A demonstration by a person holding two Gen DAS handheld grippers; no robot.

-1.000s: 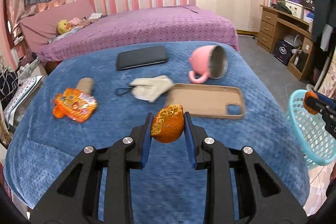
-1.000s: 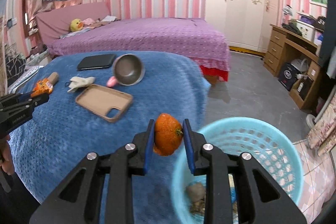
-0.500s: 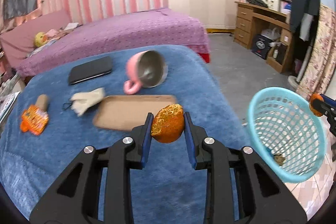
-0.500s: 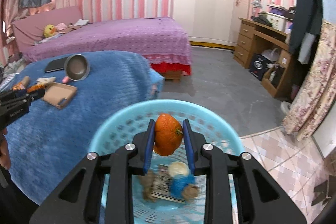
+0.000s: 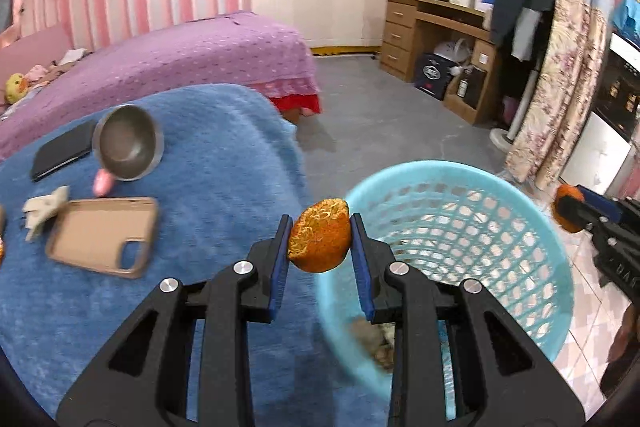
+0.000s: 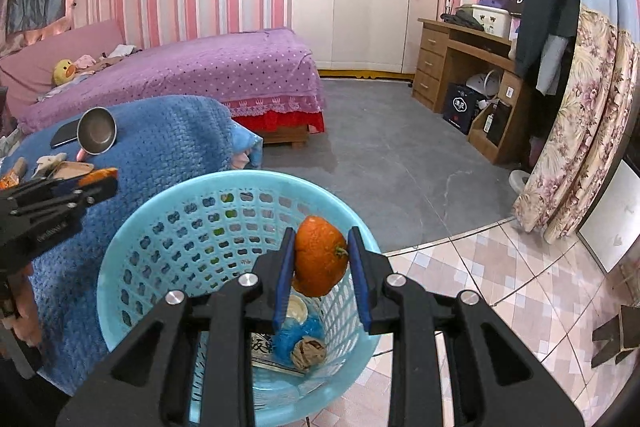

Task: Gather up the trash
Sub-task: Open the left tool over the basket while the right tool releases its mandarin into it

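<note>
Both hands have an orange peel clamped tight, and the basket point(image 6: 120, 267) is the thing to watch; the right gripper point(image 6: 321, 259) has its jaws pinched on a whole-looking piece of orange peel point(image 6: 320, 261) right over the basket's mouth, above the old trash point(image 6: 304, 343) lying at the bottom; a second ago it was only at the basket's near edge with the blue blanket behind it, so it has swung all the way over and I'd say that piece is ready to drop.

The left gripper point(image 5: 320, 243) is closed on the other peel half point(image 5: 320, 241), pithy side showing; a second ago it was back over the blanket with the basket far off to the side, now it sits just at the basket's rim point(image 5: 420, 167), not quite over the opening yet; probably needs a bit more reach before letting go.

Away from the basket, on the blue blanket point(image 5: 220, 167), the phone case point(image 5: 100, 235), the tipped cup point(image 5: 128, 143), the black phone point(image 5: 60, 155) and a crumpled tissue point(image 5: 44, 207) haven't moved.
</note>
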